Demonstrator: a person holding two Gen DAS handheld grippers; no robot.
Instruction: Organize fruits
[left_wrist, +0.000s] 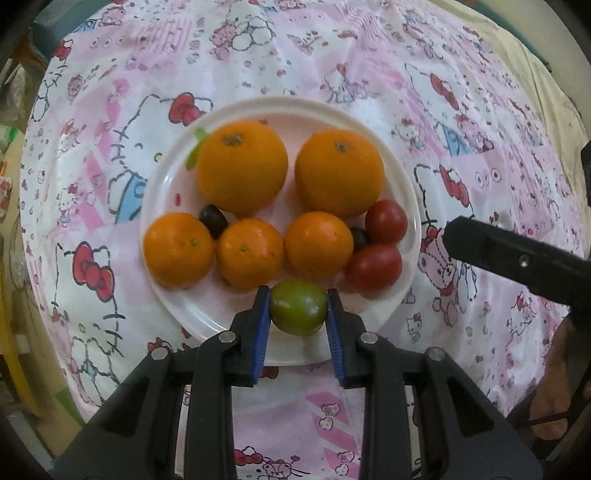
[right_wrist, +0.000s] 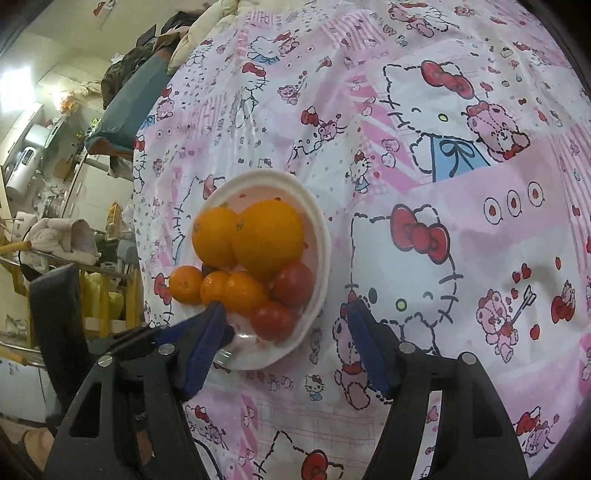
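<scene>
Pink cartoon tablecloth (left_wrist: 461, 122), white plate (left_wrist: 408, 192) mid-frame; left tongs (left_wrist: 298, 308) pinching green tomato (left_wrist: 298, 312), right tongs (right_wrist: 286, 321) gaping empty; best lowered gently, released slowly.

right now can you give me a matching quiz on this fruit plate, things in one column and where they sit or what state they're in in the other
Things:
1. green tomato
2. two big oranges
3. two red tomatoes
4. right gripper

States:
a. far side of the plate
b. open, holding nothing
c. between the left gripper pads
d. right edge of the plate

Pairs: 1-c, 2-a, 3-d, 4-b
</scene>
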